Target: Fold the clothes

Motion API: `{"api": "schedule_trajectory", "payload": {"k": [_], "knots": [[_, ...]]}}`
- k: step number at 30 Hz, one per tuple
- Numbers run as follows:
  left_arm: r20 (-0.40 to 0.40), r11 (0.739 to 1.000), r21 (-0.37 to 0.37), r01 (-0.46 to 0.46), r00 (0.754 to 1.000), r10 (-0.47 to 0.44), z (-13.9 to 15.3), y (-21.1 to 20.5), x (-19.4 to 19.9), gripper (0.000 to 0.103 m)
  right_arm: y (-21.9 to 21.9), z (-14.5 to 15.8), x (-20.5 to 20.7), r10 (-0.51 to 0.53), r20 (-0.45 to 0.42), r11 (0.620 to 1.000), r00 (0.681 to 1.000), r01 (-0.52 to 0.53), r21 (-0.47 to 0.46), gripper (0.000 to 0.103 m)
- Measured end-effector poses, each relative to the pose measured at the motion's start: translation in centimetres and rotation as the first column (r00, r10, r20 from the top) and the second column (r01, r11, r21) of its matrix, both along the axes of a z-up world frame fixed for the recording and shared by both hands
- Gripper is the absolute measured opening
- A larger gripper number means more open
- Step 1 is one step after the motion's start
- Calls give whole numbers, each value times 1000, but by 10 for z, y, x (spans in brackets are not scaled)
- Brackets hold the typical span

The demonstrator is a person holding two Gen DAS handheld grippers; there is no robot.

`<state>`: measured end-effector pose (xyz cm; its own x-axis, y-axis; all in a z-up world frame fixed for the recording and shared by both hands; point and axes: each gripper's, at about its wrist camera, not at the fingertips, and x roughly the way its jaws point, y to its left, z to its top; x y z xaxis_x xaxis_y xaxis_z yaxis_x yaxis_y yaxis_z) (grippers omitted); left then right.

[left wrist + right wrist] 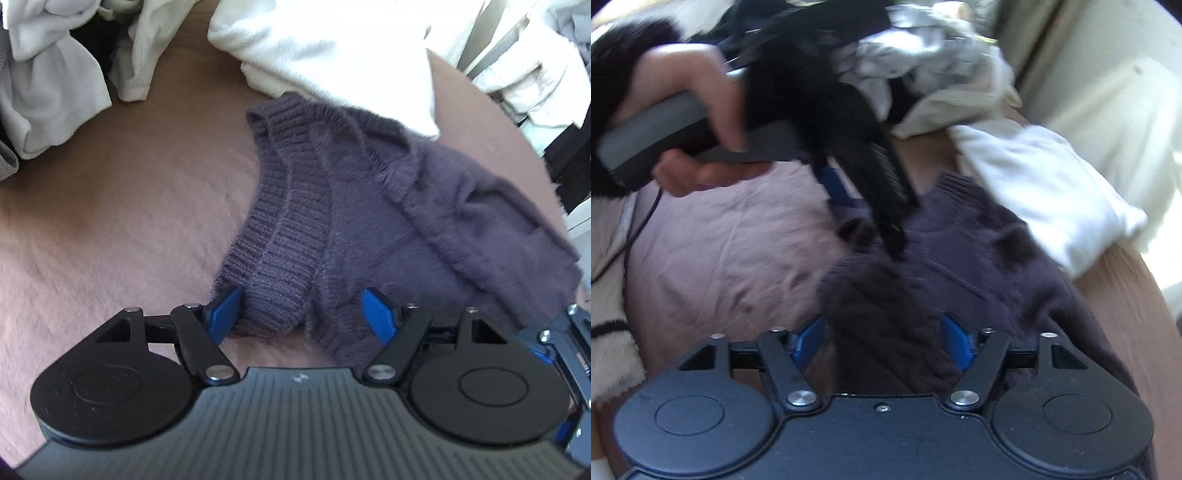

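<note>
With both sets of blue fingers spread wide, left gripper [301, 314] and right gripper [882, 341] over the purple knitted sweater [369, 206]. Sweater crumpled on the pink bedsheet [110, 206], beside a white garment [332, 48]. Nothing clamped.

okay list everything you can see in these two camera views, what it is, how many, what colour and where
purple knit sweater: one, dark purple, lying crumpled on the sheet in front of both grippers
pink sheet: one, dusty pink, covering the surface under the sweater
white fleece garment: one, white, beyond the sweater, overlapping its far edge
pile of clothes: several pieces, grey, white and cream, heaped at the far left of the left wrist view; exact count unclear
left gripper: one, black with blue fingertips, open, the sweater's ribbed hem between its fingers
right gripper: one, black with blue fingertips, open, over the sweater's near edge
hand: one, gripping the left gripper's grey handle, seen in the right wrist view
</note>
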<state>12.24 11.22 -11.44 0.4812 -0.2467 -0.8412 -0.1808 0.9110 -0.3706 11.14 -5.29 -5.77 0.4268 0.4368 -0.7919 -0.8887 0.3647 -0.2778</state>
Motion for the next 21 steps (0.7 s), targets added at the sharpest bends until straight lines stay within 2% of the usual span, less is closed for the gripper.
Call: {"api": "schedule_trajectory", "payload": {"k": [3, 4, 5, 6, 8, 12, 13, 14, 16, 18, 21], "knots": [[20, 999, -1, 34, 999, -34, 1, -3, 0, 72, 12, -12, 3, 1, 10, 1000, 1000, 0, -18, 80], [33, 999, -1, 49, 998, -49, 2, -5, 0, 58, 16, -17, 4, -1, 24, 999, 1000, 1, -32, 80], [43, 998, 5, 62, 997, -62, 2, -7, 0, 32, 19, -21, 4, 4, 39, 999, 999, -2, -47, 80], [49, 998, 3, 69, 996, -69, 1, -8, 1, 22, 22, -26, 4, 7, 56, 998, 998, -3, -60, 80], [59, 997, -13, 74, 996, -73, -1, -9, 2, 13, 27, -33, 3, -1, 91, 997, 996, 8, -76, 80], [132, 995, 45, 93, 986, -98, 10, -16, -2, 10, 32, -43, 3, -22, 135, 996, 991, 33, -84, 75], [159, 993, 46, 105, 981, -111, 17, -20, -2, 10, 32, -42, 4, -31, 131, 996, 991, 41, -74, 53], [185, 992, 33, 120, 975, -124, 25, -24, -2, 10, 31, -42, 4, -42, 127, 997, 991, 50, -61, 25], [237, 989, 7, 150, 960, -147, 41, -32, 0, 9, 27, -37, 5, -68, 121, 997, 990, 71, -22, 24], [290, 983, -16, 181, 942, -168, 57, -40, 1, 9, 15, -20, 5, -106, 109, 993, 988, 99, 61, 23], [367, 972, -48, 229, 909, -196, 82, -52, 4, 9, -18, 14, 6, -201, 60, 958, 978, 184, 220, 23]]}}
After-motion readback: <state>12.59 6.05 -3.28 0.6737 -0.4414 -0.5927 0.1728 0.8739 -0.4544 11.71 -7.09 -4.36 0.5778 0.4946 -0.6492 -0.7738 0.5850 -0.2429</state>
